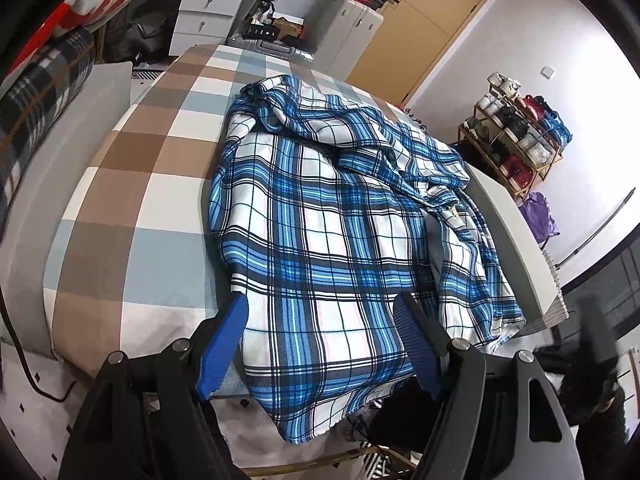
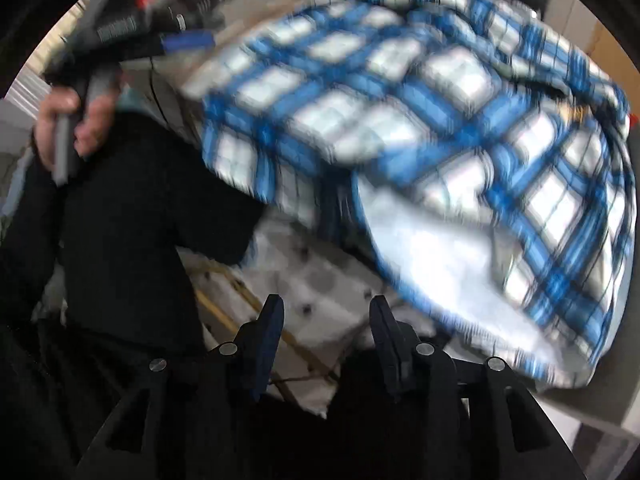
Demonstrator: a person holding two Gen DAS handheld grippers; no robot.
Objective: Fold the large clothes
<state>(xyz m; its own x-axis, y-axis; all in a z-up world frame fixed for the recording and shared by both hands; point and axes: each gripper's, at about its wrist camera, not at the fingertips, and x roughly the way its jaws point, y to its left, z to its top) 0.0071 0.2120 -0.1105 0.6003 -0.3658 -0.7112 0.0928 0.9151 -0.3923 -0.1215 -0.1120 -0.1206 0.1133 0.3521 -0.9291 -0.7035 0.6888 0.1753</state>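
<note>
A large blue-and-white plaid shirt (image 1: pixel 320 216) lies spread and rumpled on a checked bed cover (image 1: pixel 132 184), its near hem hanging over the bed's front edge. My left gripper (image 1: pixel 320 312) is open, its blue pads on either side of the near part of the shirt, hovering over it and holding nothing. In the right wrist view, which is motion-blurred, the shirt (image 2: pixel 440 120) fills the upper right. My right gripper (image 2: pixel 326 312) is open and empty, below the bed's edge. The left gripper (image 2: pixel 184 42) shows there at upper left, held in a hand.
A grey headboard or board (image 1: pixel 516 240) runs along the bed's right side. A shoe rack (image 1: pixel 516 140) stands at the right wall, white drawers (image 1: pixel 208 12) and a suitcase (image 1: pixel 280 46) beyond the bed. A plaid pillow (image 1: pixel 40 92) lies at left. The person's dark clothing (image 2: pixel 120 220) fills the left.
</note>
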